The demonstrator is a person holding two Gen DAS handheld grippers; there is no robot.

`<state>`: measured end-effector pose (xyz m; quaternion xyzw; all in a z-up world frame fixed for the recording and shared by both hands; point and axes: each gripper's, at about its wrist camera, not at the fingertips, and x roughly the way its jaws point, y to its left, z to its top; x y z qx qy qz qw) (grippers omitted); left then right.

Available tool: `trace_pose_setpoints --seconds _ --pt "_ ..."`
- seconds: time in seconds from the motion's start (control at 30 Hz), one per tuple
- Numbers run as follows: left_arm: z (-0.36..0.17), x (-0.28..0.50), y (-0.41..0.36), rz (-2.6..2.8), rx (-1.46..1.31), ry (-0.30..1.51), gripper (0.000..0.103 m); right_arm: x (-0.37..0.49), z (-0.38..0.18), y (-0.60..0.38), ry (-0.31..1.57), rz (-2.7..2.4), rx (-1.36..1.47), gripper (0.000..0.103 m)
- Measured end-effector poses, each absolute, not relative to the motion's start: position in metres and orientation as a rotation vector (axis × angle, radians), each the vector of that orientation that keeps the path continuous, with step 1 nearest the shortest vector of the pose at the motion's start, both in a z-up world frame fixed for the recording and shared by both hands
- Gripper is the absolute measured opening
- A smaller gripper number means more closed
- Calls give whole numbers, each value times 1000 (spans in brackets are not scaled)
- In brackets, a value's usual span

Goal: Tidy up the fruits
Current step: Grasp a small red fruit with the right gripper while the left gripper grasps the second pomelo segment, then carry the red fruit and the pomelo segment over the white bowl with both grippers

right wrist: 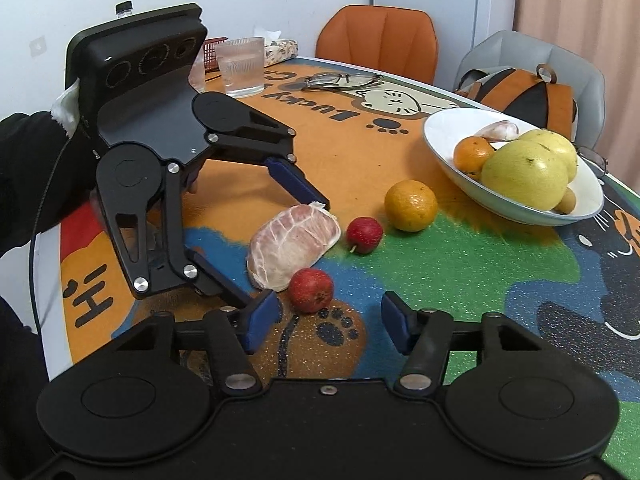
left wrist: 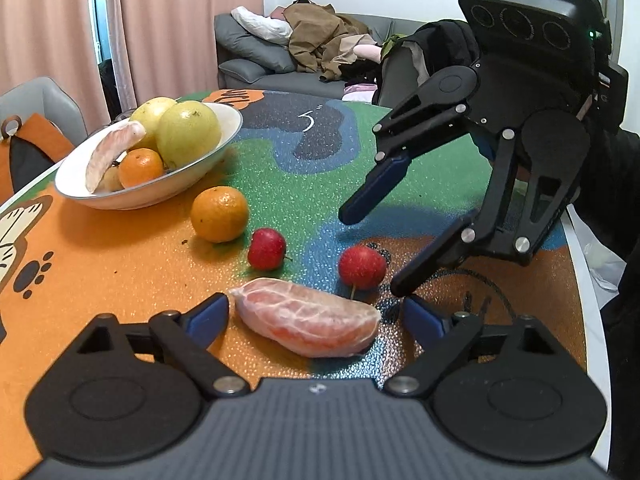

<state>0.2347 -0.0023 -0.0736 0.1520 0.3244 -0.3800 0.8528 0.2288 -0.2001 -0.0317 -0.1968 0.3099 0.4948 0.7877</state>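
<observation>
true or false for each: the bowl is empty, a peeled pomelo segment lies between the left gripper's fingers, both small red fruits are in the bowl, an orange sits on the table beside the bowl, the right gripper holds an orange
1. The bowl is empty. False: it holds yellow-green fruits, an orange and a peeled segment.
2. A pomelo segment lies between the open fingers of the left gripper. True.
3. Both red fruits are in the bowl. False: the near red fruit and far red fruit lie on the table.
4. An orange sits on the table beside the bowl. True.
5. The right gripper holds an orange. False: nothing is gripped.
</observation>
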Motion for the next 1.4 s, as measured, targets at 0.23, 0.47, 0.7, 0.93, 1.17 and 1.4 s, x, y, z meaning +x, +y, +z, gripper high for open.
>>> trace_pose_setpoints --seconds 0.23,0.47,0.7,0.93,1.17,1.4 --pt "-70 236 0 -800 302 682 72 232 -30 -198 674 1052 -415 47" --pt "-69 232 1 -814 306 682 71 233 -32 -195 687 1078 -419 42" --pt "-68 230 3 -828 309 688 70 234 -32 -193 682 1086 -406 35" --pt "-68 229 4 -829 310 688 70 236 -33 -192 678 1078 -399 25" --pt "-68 228 5 -831 308 688 69 236 -32 -195 673 1060 -397 25" --pt "-65 232 7 -801 291 676 63 244 -25 -205 655 1009 -372 25"
